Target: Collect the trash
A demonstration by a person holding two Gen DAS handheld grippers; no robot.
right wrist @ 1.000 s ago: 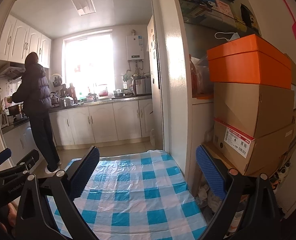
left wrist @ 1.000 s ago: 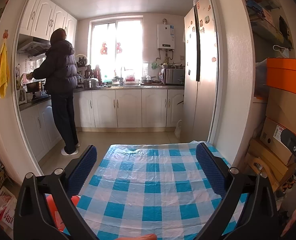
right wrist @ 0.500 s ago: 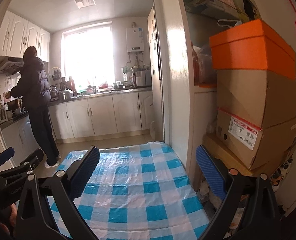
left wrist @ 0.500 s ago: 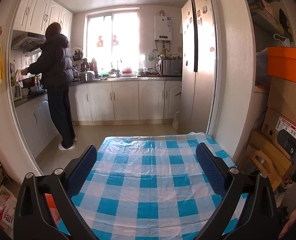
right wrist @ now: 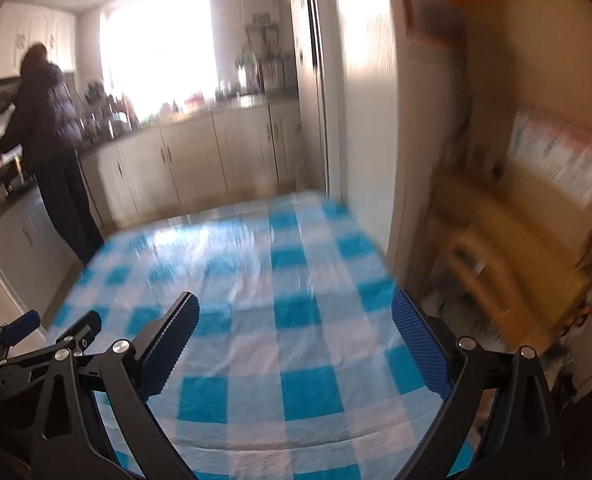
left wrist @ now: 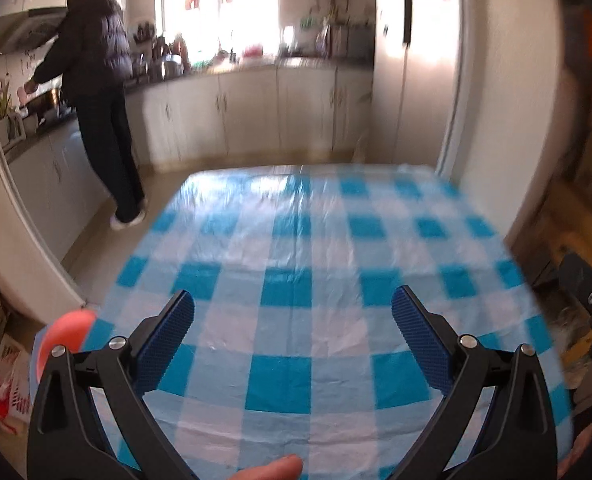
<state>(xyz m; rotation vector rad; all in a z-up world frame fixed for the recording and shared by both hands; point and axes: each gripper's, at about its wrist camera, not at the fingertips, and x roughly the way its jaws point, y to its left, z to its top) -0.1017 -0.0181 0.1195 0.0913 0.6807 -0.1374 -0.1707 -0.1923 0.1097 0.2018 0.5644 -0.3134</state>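
The blue-checked tablecloth (left wrist: 296,264) covers the table below both claws, and no trash can be made out on it. The left gripper (left wrist: 293,336) and right gripper (right wrist: 295,340) hover above it, both spread wide and holding nothing.

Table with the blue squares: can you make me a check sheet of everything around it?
Surface: blue-and-white checked plastic tablecloth covers the table, wrinkled, bare.
Job's things: nothing seen; no trash on the cloth.
Clutter: stacked brown cardboard boxes, blurred, right of the table.
Grippers: left gripper and right gripper both open, empty, above the near edge.
Cables: nothing seen.
Surroundings: person in a dark padded jacket stands at the kitchen counter, back turned; white fridge by the doorway.
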